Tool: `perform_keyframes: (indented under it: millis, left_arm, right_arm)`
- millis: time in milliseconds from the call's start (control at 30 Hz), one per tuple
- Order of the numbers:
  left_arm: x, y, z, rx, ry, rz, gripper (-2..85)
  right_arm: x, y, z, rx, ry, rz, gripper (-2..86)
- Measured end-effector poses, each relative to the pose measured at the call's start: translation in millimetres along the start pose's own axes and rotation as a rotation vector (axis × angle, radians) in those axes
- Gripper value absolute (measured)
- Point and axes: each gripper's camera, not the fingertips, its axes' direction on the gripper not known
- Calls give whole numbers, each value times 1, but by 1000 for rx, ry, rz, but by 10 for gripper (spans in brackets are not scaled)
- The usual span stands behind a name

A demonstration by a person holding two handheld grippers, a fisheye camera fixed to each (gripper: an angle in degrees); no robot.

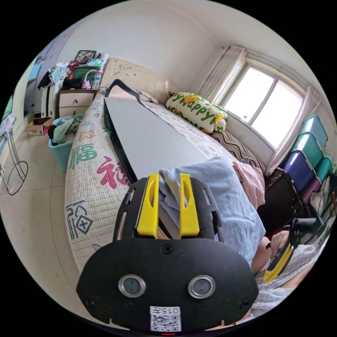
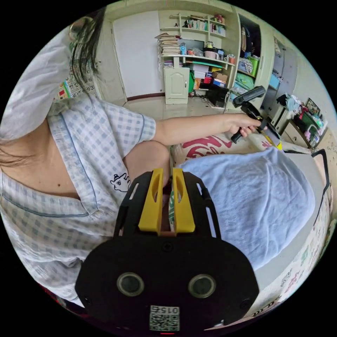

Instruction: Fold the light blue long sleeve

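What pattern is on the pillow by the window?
White with green lettering and yellow cartoon figures; the pillow shows best in the left gripper view.

L gripper [image 1: 168,182] fingers pinching; R gripper [image 2: 167,179] prob. empty.

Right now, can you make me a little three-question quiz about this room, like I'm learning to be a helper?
1. True or false: the left tongs have light blue cloth between their yellow jaws.
2. What lies beside the light blue long-sleeve garment on the bed: A) a pink garment, B) a red towel, C) a black shoe?
3. What flat thing is the blue garment spread on?

Key: 1 true. 2 A. 3 a pale grey board with a black rim.
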Motion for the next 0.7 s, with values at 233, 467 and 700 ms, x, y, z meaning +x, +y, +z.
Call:
perform_keyframes:
  millis: [233,467,700]
  left_arm:
    - [48,9,-19,18,15,114,95]
    - [85,7,-24,131,-89,186,85]
    - [74,-12,47,-114,-111,165,72]
  right_arm:
    - [62,13,14,-53,104,212,3]
    - [87,5,44,-173,58,201,-10]
    - [122,15,41,-165,-108,242,-10]
